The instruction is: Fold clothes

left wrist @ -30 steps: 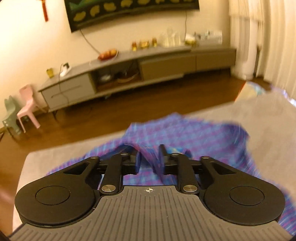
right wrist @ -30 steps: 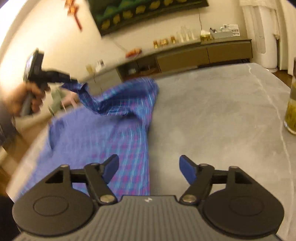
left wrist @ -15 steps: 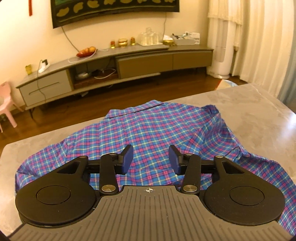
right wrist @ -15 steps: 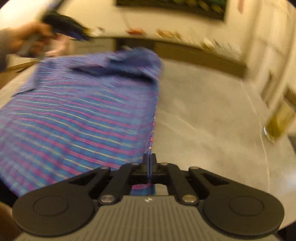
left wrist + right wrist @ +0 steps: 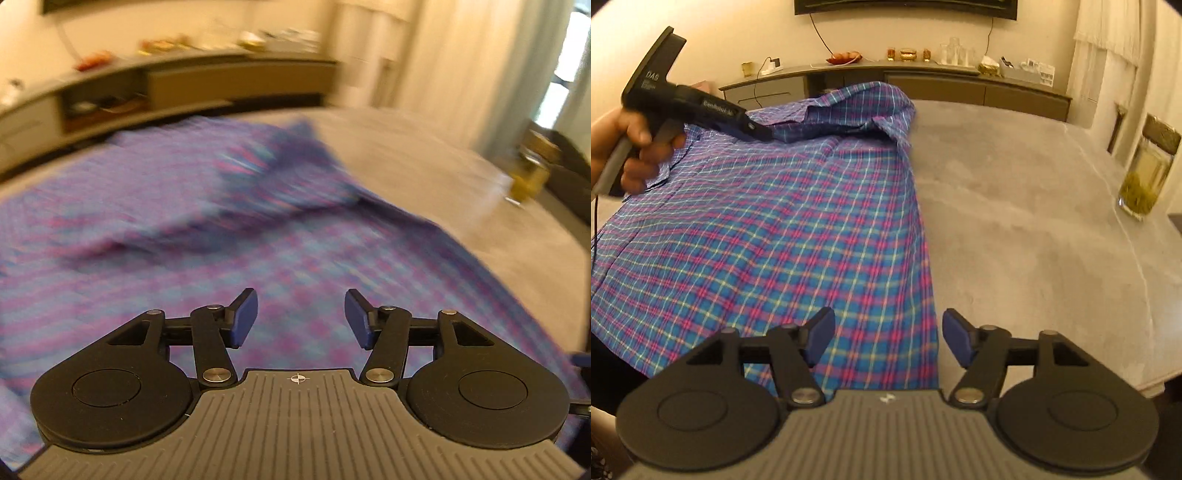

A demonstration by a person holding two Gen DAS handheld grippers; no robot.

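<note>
Moved: blue-and-pink plaid cotton shirt (image 5: 768,236) now released, lying flat on grey table (image 5: 1015,221).
Left gripper (image 5: 301,319): just opening, spread, empty.
Right gripper (image 5: 888,341): just reopened, spread over the hem at 6 o'clock.

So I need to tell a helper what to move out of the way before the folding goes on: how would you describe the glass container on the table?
Start at the grey table with the plaid shirt spread over its left part. Look across the bare right side to the far right edge: there stands a clear glass jar with yellow-green contents and a dark gold lid, the only thing on the table besides the shirt.
</note>
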